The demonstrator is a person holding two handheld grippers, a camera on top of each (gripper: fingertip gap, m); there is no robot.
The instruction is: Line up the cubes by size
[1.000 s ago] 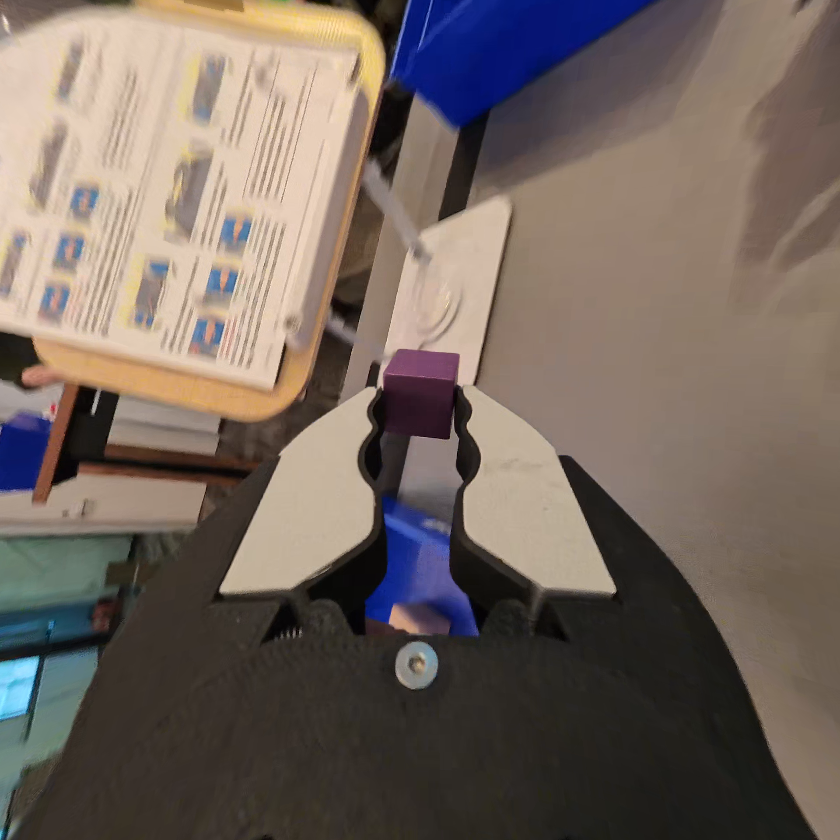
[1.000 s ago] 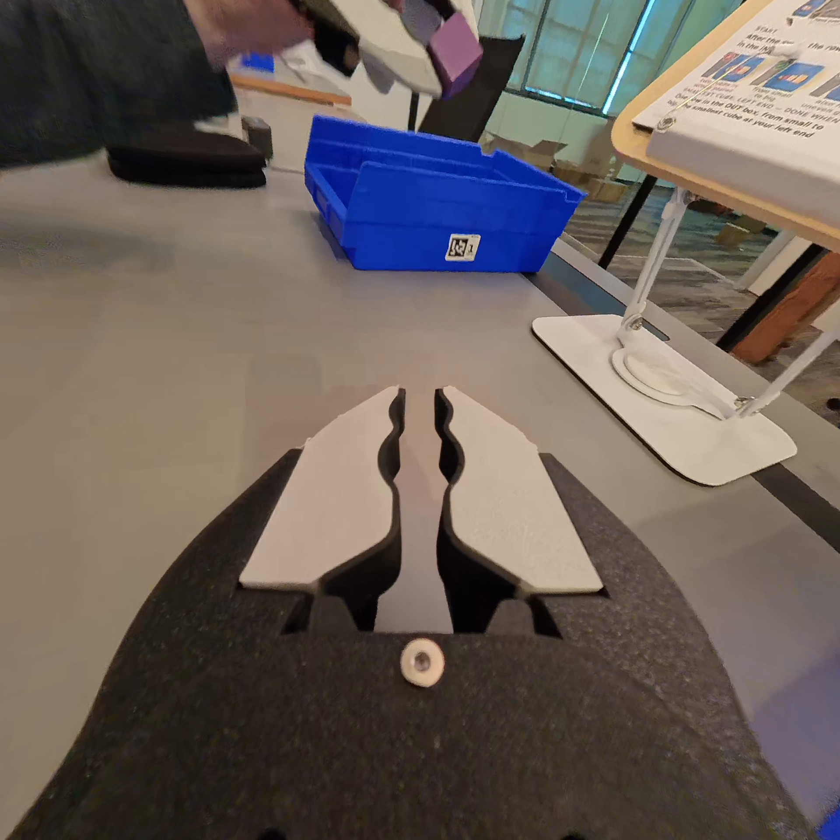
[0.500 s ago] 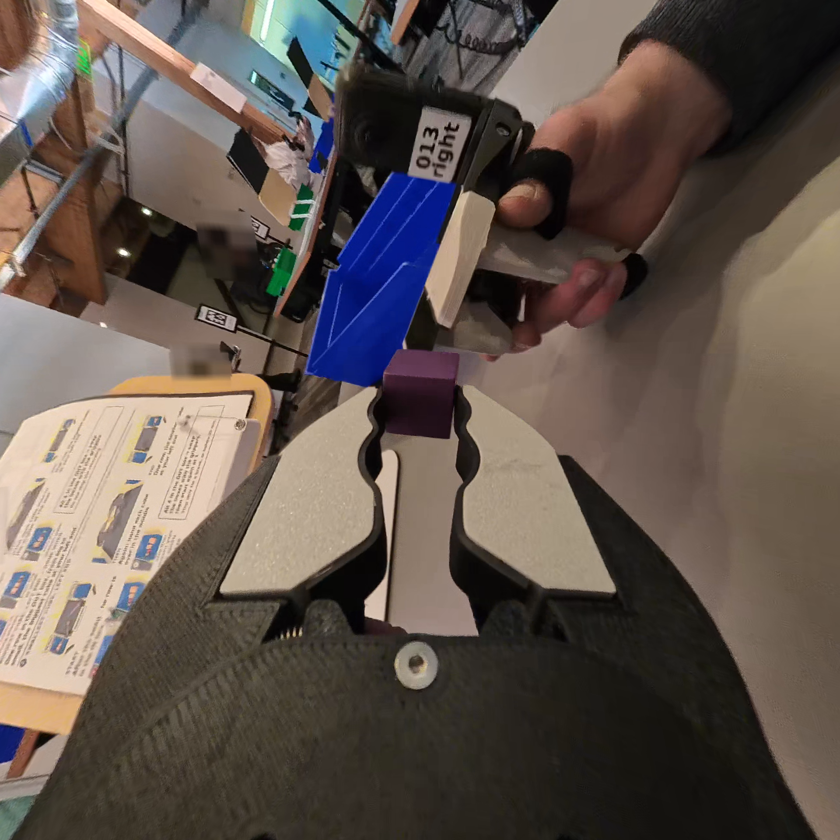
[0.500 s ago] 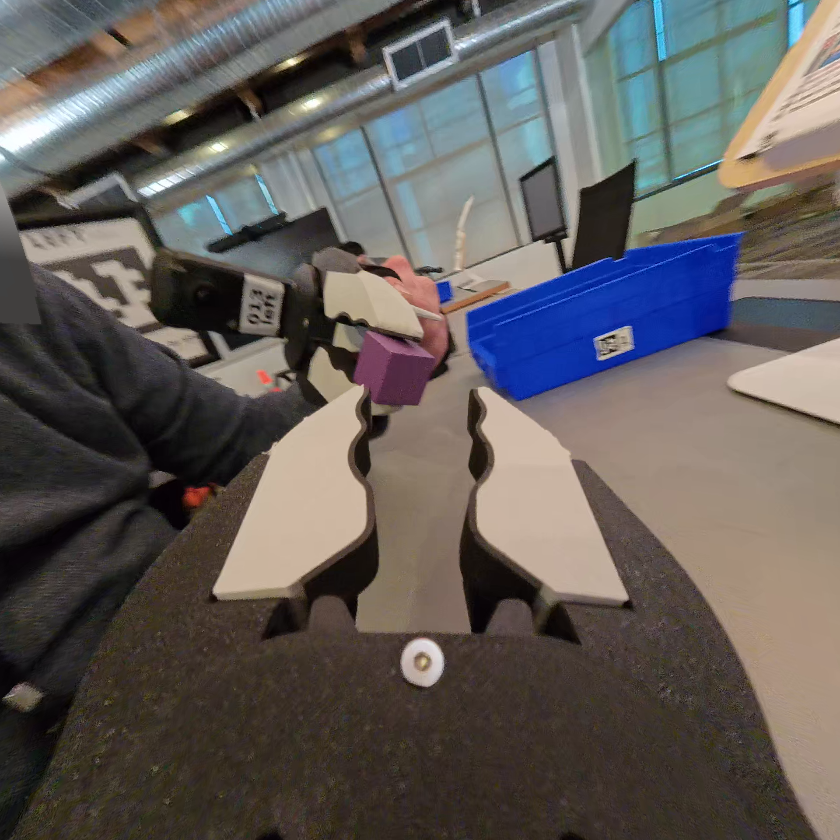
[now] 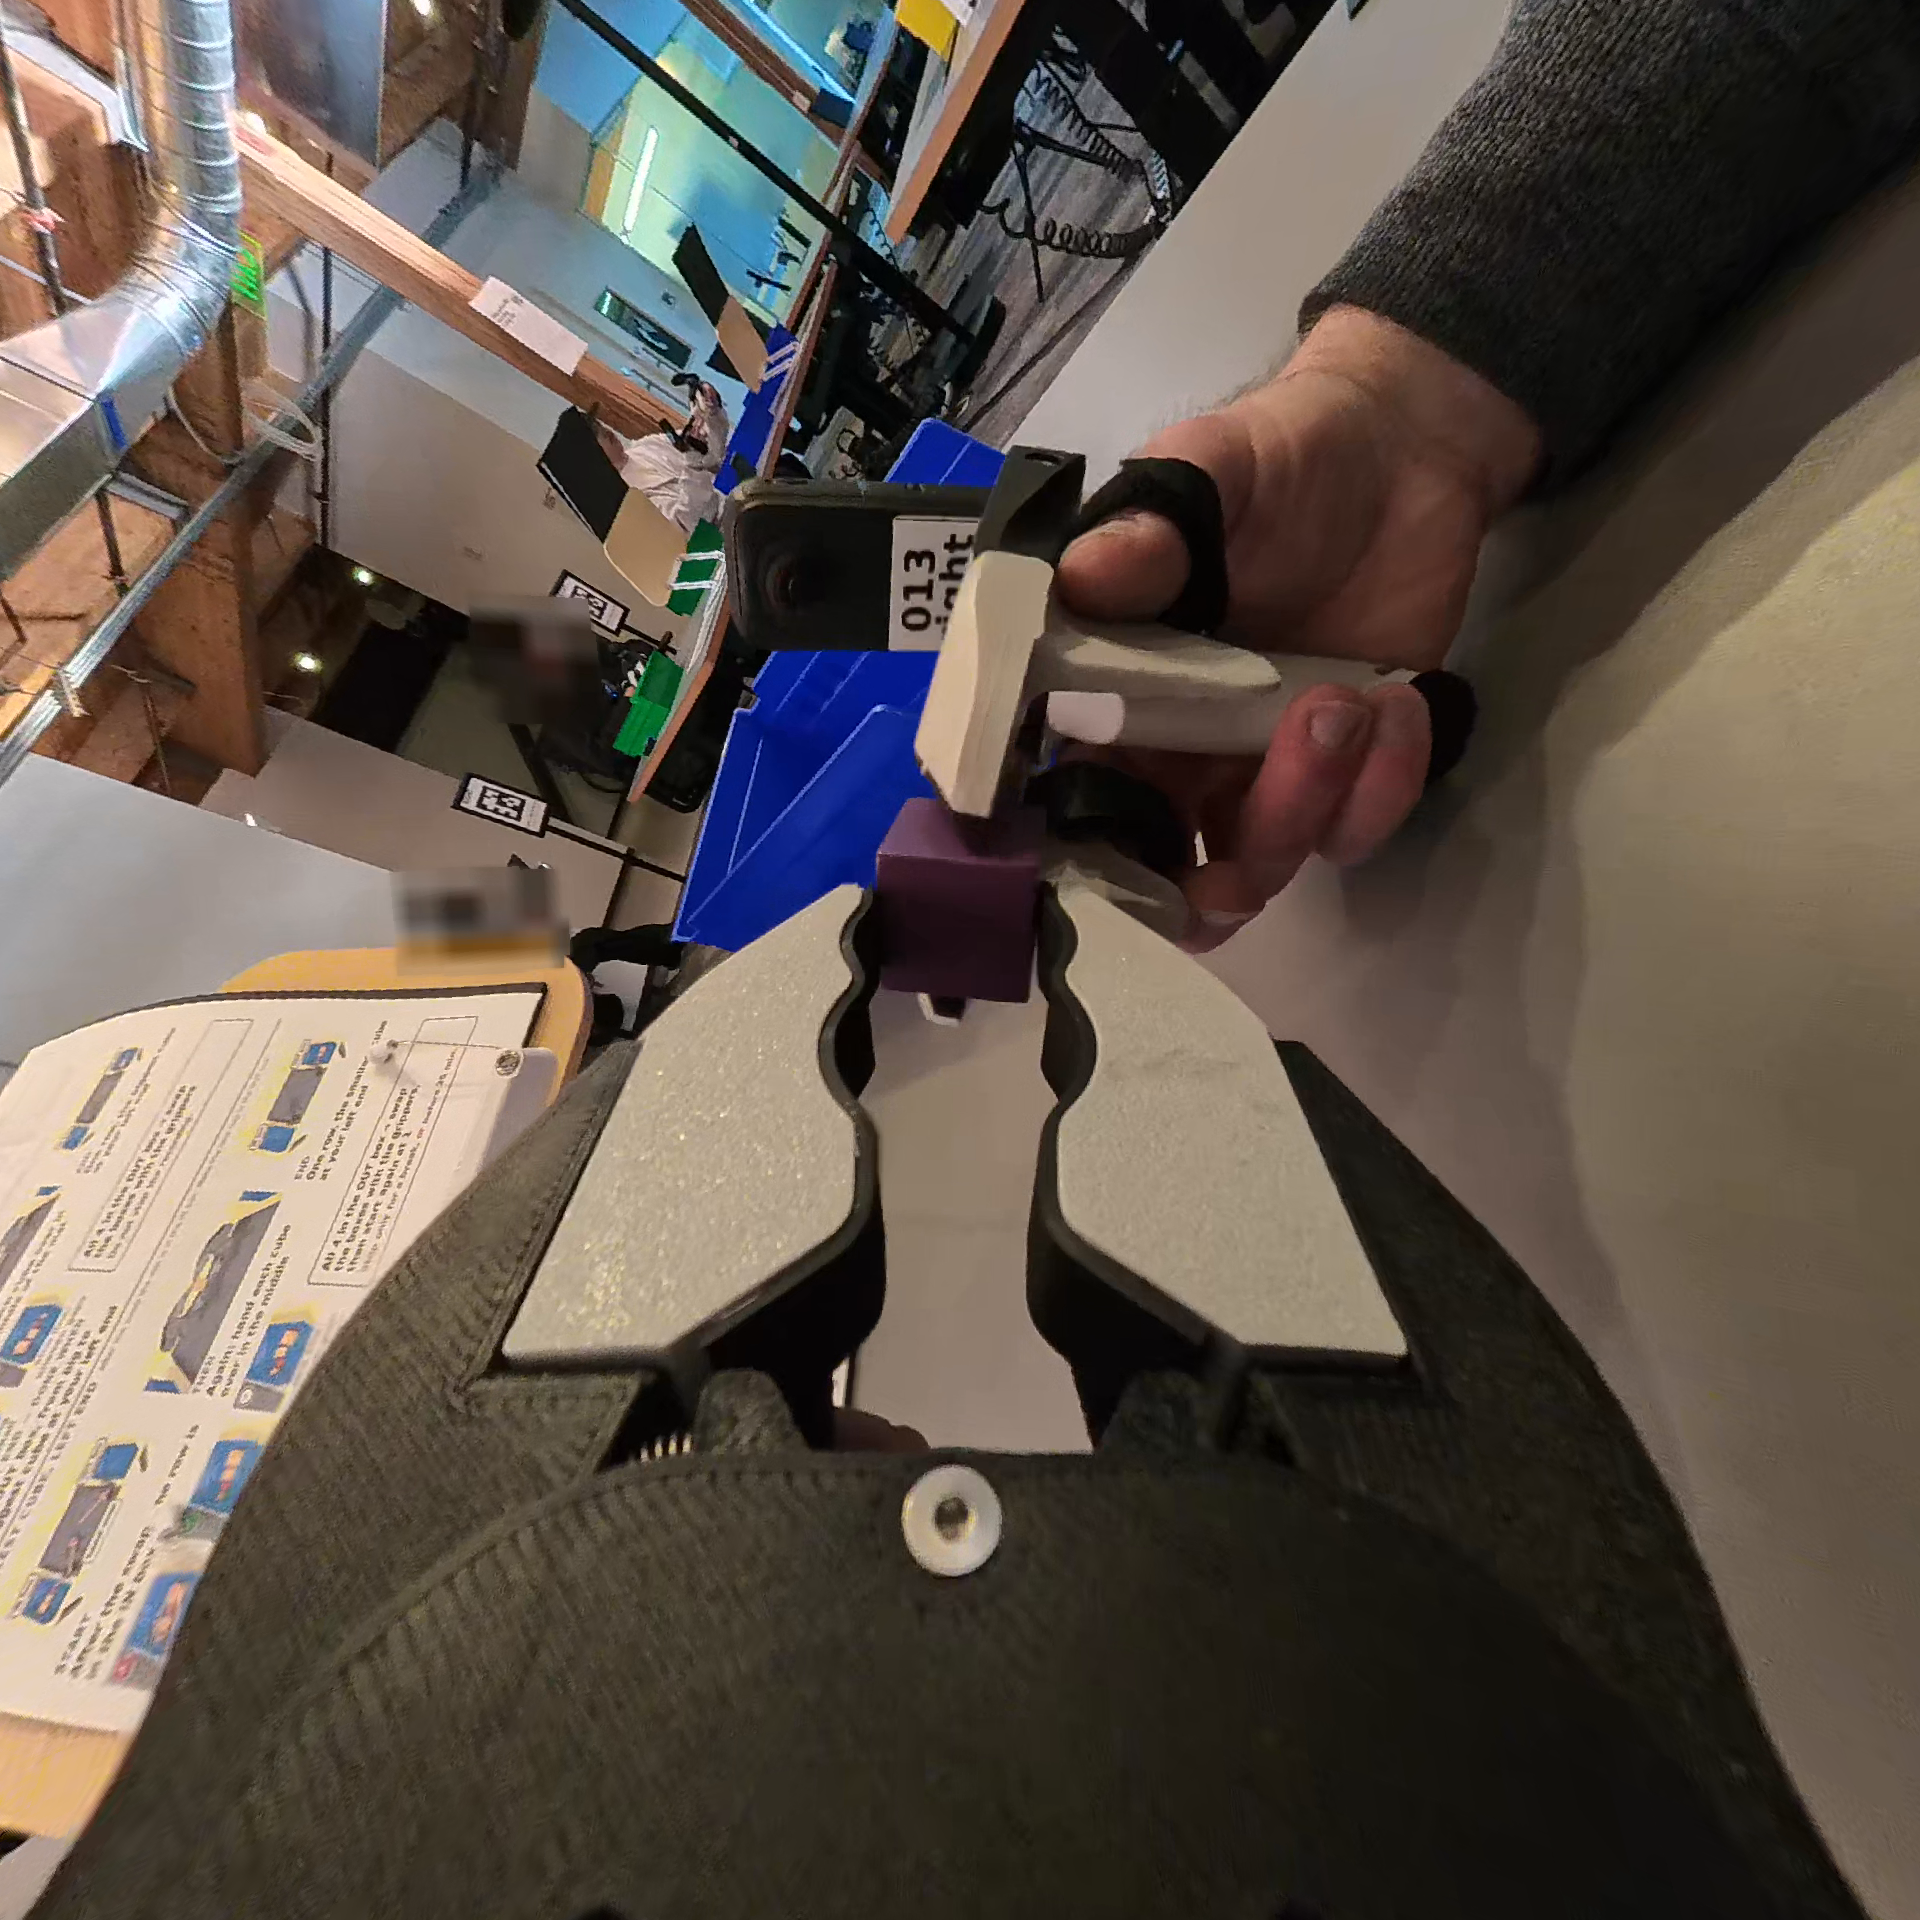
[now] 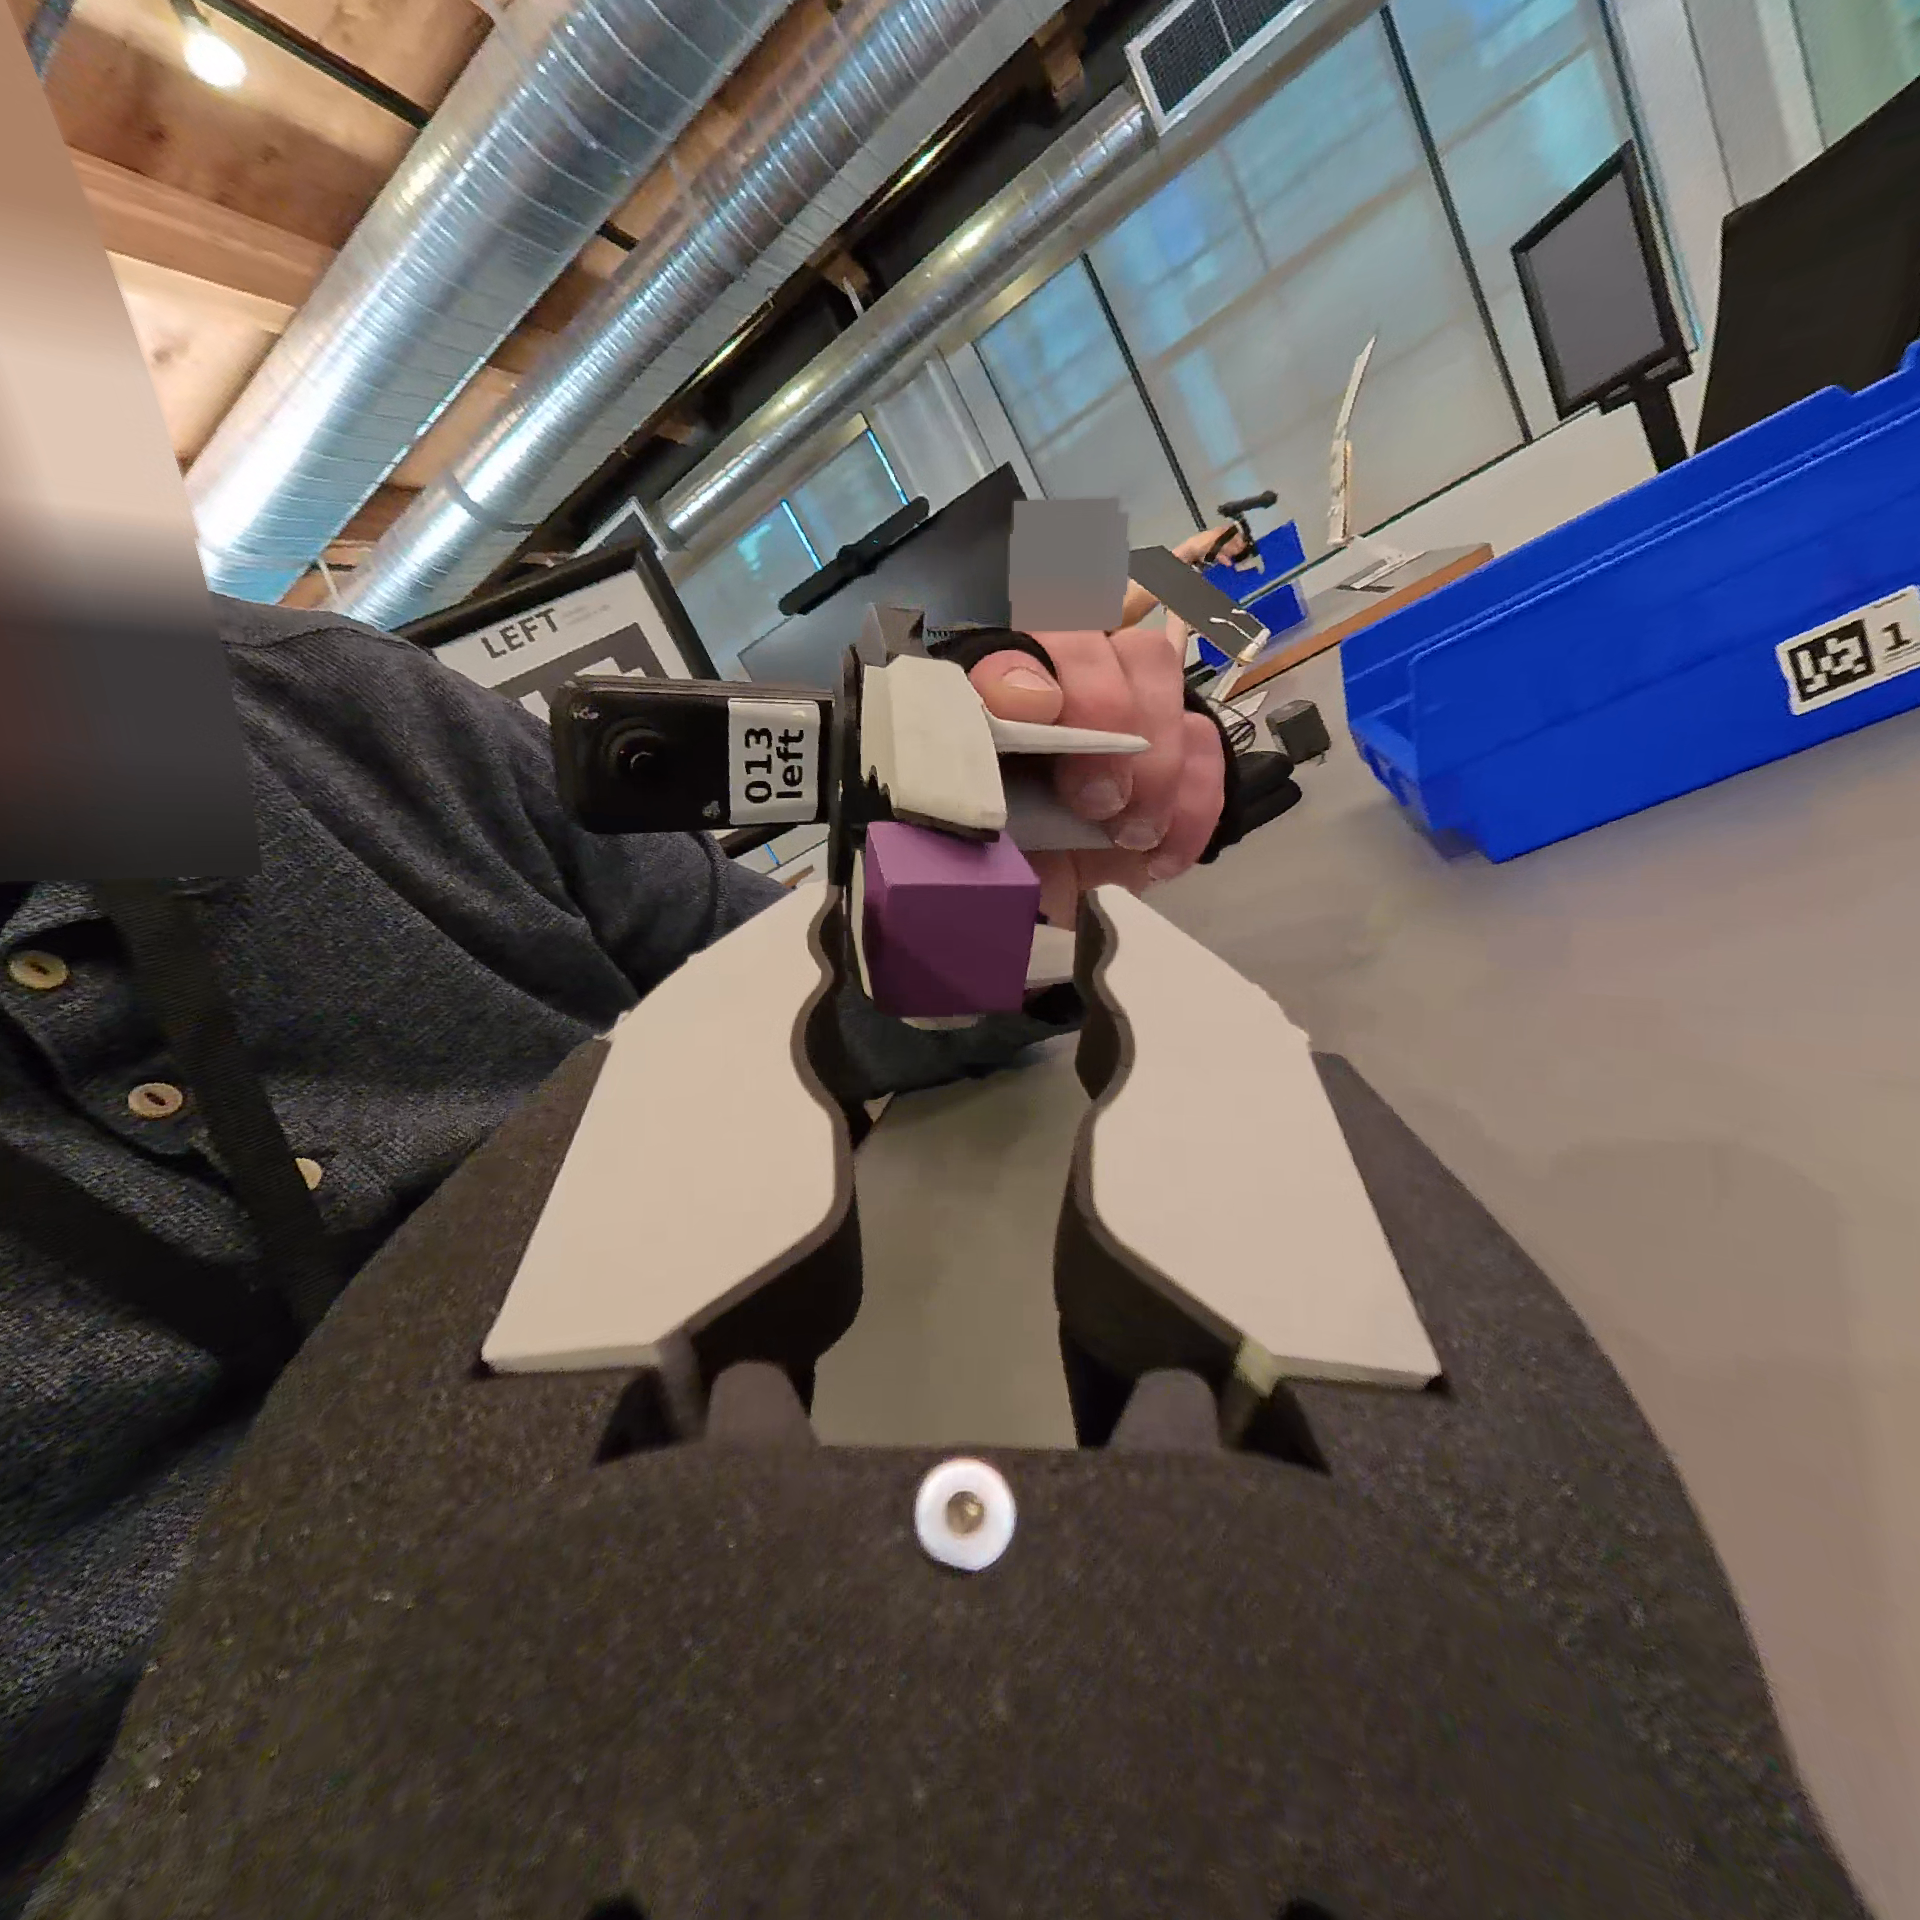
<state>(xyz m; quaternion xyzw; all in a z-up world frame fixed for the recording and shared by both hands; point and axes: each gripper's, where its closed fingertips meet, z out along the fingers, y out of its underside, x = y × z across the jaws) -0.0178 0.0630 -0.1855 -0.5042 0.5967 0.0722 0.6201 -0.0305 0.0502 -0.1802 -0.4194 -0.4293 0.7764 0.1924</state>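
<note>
Handover in mid-air above the grey surface (image 6: pixel 1558 1039): left gripper (image 5: pixel 956 935) fingers clamp the small purple plastic cube (image 5: pixel 961 930) by two opposite sides, leaving free faces for the right gripper (image 6: pixel 951 935), whose spread fingers straddle it, apparently without pressing.

Open-plan lab or workshop: exposed silver ventilation ducts (image 6: pixel 582 260), grey worktables (image 6: pixel 1558 987), blue plastic bins (image 6: pixel 1662 717), black monitors (image 6: pixel 1600 281).

Left tool (image 5: pixel 956 914) clamped, right tool (image 6: pixel 951 935) spread apart.
</note>
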